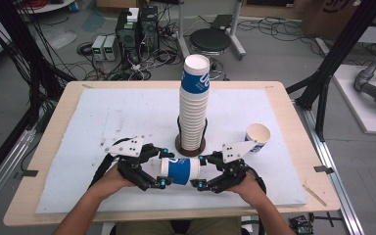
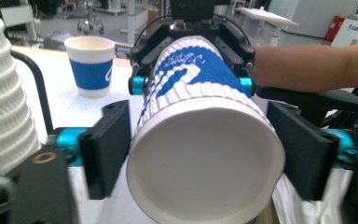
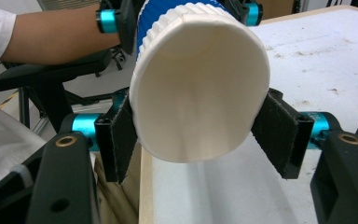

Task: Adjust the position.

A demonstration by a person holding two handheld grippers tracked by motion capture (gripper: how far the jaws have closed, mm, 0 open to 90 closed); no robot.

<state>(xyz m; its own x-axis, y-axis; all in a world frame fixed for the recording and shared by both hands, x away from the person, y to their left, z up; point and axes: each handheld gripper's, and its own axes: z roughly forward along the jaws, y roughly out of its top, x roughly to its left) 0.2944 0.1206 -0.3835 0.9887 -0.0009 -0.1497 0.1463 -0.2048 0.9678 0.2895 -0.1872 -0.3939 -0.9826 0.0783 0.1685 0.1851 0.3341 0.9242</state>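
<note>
Between both hands, the right tool (image 1: 199,171) clamps the paper cup (image 1: 180,171); the left tool (image 1: 163,167) is loosened.

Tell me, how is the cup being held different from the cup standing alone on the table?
The held cup lies sideways in the air; the lone cup stands upright on the table. The held cup's mouth is squashed oval; the lone cup's is round. Both are white paper cups with blue bands.

cup stack (image 1: 194,105) mid-table | lone cup (image 1: 257,137) right | held cup (image 1: 180,170) front
</note>
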